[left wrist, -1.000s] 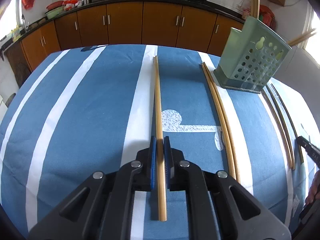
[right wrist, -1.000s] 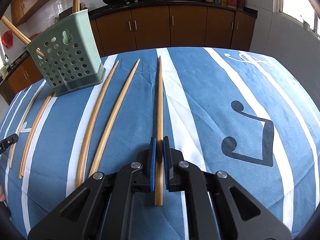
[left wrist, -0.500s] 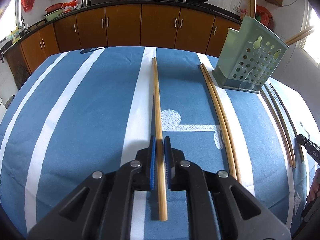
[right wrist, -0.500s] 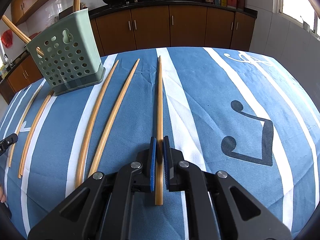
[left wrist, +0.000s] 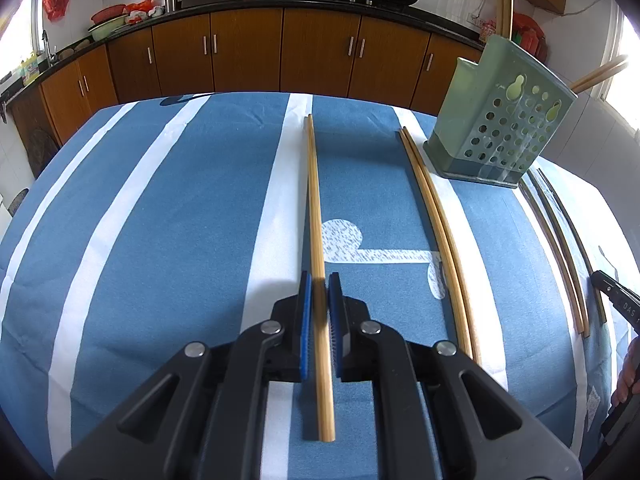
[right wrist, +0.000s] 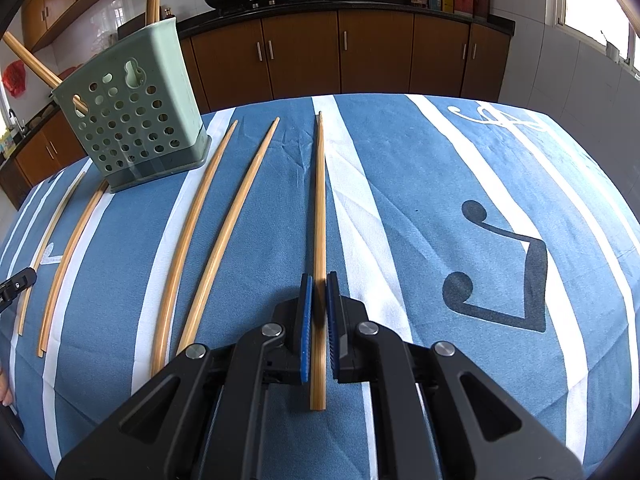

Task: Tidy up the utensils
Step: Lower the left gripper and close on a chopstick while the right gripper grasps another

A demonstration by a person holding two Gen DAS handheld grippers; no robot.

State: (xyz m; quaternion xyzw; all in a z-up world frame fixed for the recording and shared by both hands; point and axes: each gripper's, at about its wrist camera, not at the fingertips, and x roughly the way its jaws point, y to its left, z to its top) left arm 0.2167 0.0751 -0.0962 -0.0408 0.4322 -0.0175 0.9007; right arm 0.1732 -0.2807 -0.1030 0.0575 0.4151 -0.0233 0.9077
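Brown kitchen cabinets (left wrist: 248, 56) back a desk under a blue-and-white striped cloth (left wrist: 168, 240), where each jaw pair is clamped tight on one chopstick. Left gripper (left wrist: 319, 300) pinches a bamboo chopstick (left wrist: 314, 200) lying lengthwise on the cloth, near end poking out behind the pads. Right gripper (right wrist: 317, 300) pinches another chopstick (right wrist: 319, 208) the same way. Between them lie further chopsticks: one pair (right wrist: 208, 232) near the right gripper, one pair (left wrist: 436, 232) near the left. At the far side stands a green perforated holder (right wrist: 136, 120), chopsticks already sticking out of its top.
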